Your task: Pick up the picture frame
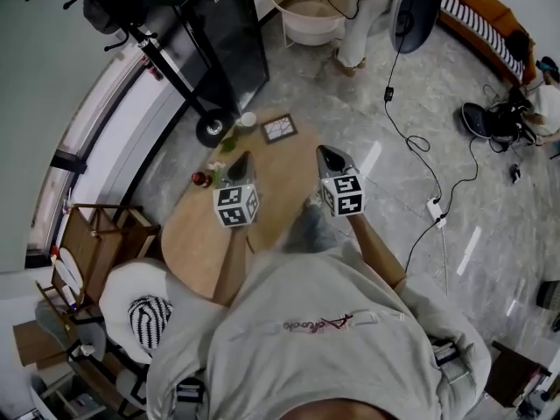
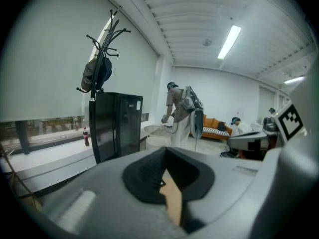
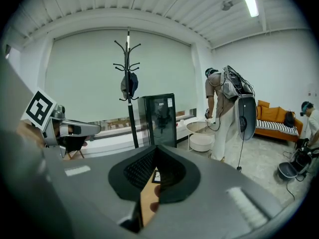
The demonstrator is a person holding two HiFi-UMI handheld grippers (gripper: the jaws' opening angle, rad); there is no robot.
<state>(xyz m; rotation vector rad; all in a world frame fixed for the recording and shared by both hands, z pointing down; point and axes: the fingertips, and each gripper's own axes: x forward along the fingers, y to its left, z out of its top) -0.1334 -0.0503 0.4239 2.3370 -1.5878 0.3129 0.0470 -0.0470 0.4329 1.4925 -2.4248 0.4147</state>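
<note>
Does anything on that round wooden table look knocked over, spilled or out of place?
Only mildly: the picture frame seems to lie face up and turned askew, right at the far edge of the table beside a white cup, rather than standing. Nothing looks spilled or broken.

No legible words: red script [image 1: 318,324] on the shirt [image 1: 367,366], six o'clock, is unreadable; left gripper [image 1: 242,157] and right gripper [image 1: 326,151] carry square markers.

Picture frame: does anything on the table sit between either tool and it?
Nothing visible does. Bare tabletop lies between the picture frame and both the left tool and right tool, each shut. A white cup and green sprig sit just left of that path.
</note>
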